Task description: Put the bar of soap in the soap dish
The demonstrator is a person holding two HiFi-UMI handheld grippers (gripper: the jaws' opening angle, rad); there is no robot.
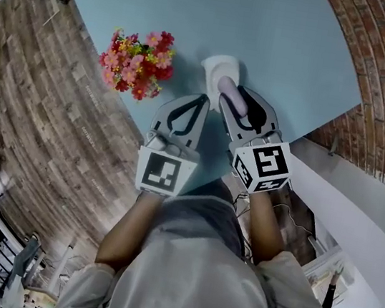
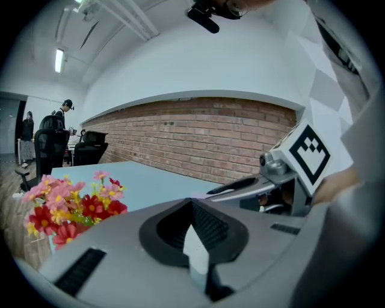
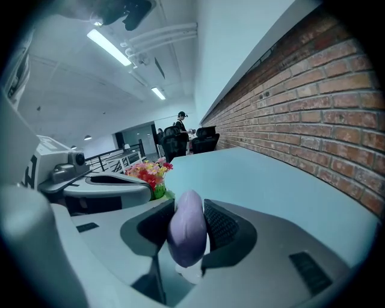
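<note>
The right claw [image 1: 231, 99] was closed on the oval lilac bar of soap [image 3: 187, 227], gripped on edge between its pads, over the white soap dish [image 1: 217, 66] on the pale blue counter [image 1: 284, 34]; contact could not be confirmed. The left claw [image 1: 203, 101] was closed and empty, just beside. Recommended: lower until the soap seats inside the dish, then release, keeping clear of the red and pink flower bunch [image 1: 137, 63]
</note>
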